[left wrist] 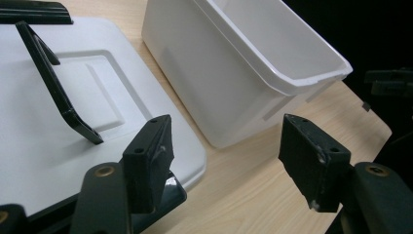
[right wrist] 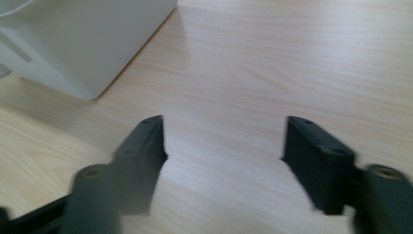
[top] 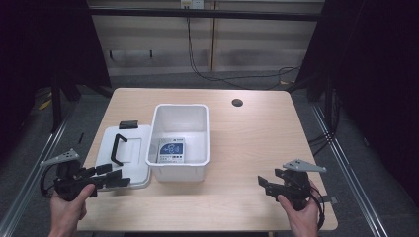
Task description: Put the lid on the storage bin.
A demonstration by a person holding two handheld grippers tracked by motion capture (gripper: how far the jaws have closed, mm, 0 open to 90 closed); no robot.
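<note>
A white plastic bin [top: 181, 140] stands in the middle of the table, with a blue and white box [top: 171, 149] lying on its floor. Its white lid [top: 124, 154] with a black handle [top: 117, 148] lies flat to the bin's left. My left gripper [top: 111, 175] hovers at the lid's near corner, jaws open and empty. In the left gripper view the left gripper [left wrist: 226, 161] points between the lid [left wrist: 58, 122] and the bin [left wrist: 234, 73]. My right gripper [top: 264, 183] is open over bare table at the near right; in its own view the right gripper [right wrist: 224, 151] holds nothing.
The light wooden table [top: 247, 148] has a round cable hole [top: 237, 102] at the far right. A black clip [top: 129, 124] sits at the lid's far edge. Cables trail across the floor behind the table. Dark metal rails run along both sides.
</note>
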